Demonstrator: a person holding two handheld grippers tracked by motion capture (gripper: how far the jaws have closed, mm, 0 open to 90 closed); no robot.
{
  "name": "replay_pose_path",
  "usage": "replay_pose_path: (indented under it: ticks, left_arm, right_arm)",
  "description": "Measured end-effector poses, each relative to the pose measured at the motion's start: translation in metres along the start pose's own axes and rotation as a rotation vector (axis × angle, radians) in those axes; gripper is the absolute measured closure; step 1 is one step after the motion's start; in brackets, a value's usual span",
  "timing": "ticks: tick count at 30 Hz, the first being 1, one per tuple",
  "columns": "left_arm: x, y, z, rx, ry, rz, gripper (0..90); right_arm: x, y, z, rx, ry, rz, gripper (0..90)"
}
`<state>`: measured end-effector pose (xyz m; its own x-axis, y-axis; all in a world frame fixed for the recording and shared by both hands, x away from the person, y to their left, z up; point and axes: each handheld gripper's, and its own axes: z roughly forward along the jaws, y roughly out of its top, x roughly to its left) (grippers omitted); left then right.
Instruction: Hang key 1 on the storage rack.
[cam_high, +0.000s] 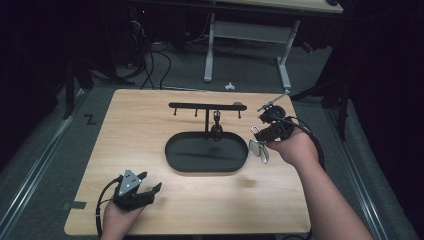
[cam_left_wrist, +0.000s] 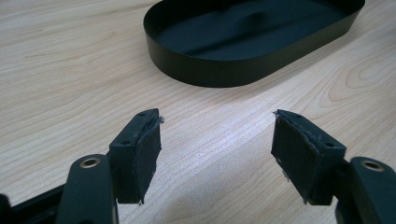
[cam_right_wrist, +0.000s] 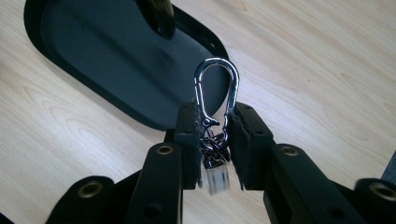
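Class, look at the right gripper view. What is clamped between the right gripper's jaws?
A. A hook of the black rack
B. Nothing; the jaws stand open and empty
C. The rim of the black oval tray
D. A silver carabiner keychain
D. The right gripper is shut on the silver carabiner keychain, whose clip loop rises above the jaws, over the edge of the black oval tray.

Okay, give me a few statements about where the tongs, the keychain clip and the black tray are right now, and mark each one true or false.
1. The right tongs are shut on a silver carabiner keychain. True.
2. The left tongs hold a key. False: they are open, holding nothing, above the wooden table.
3. The oval black tray has keys lying in it. False: no keys show in it.
4. A hook rack stands at the tray's far side. True.
5. The carabiner hangs on the rack. False: it is in the right tongs.
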<state>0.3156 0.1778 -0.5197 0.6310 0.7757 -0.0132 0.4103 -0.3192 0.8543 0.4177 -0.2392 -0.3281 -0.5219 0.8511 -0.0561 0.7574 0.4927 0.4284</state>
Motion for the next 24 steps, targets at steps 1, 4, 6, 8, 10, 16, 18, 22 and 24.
replay_pose_path:
  ticks: [1,4,6,8,10,16,18,22,24]
  left_arm:
    - [0.000,0.000,0.000,0.000,-0.001,-0.001,33.1]
    - [0.000,-0.001,0.000,-0.002,0.000,-0.002,33.1]
    - [0.001,-0.001,-0.001,-0.003,0.001,-0.007,33.1]
    - [0.002,-0.001,-0.001,-0.004,-0.001,-0.010,33.1]
    - [0.002,-0.001,-0.001,-0.007,0.000,-0.012,33.1]
    - [0.002,-0.001,-0.001,-0.008,0.000,-0.012,33.1]
    - [0.003,-0.001,-0.002,-0.006,0.000,-0.013,33.1]
    - [0.003,-0.001,-0.002,-0.009,0.001,-0.015,33.1]
    - [0.002,-0.001,-0.002,-0.011,0.001,-0.014,33.1]
  right_arm:
    - [0.000,0.002,0.000,0.001,-0.002,-0.002,73.8]
    - [0.001,0.008,0.000,-0.003,-0.002,-0.001,73.8]
    - [0.001,0.013,0.000,-0.009,-0.001,-0.002,73.9]
    - [0.001,0.017,0.000,-0.011,-0.002,-0.003,73.8]
    - [0.001,0.021,0.000,-0.016,-0.001,-0.001,73.9]
    - [0.003,0.032,0.000,-0.023,-0.005,-0.010,73.9]
    - [0.004,0.035,0.002,-0.023,-0.006,-0.009,73.8]
    - [0.004,0.039,0.005,-0.024,-0.004,0.000,73.9]
    - [0.003,0.042,0.007,-0.033,0.001,0.002,73.9]
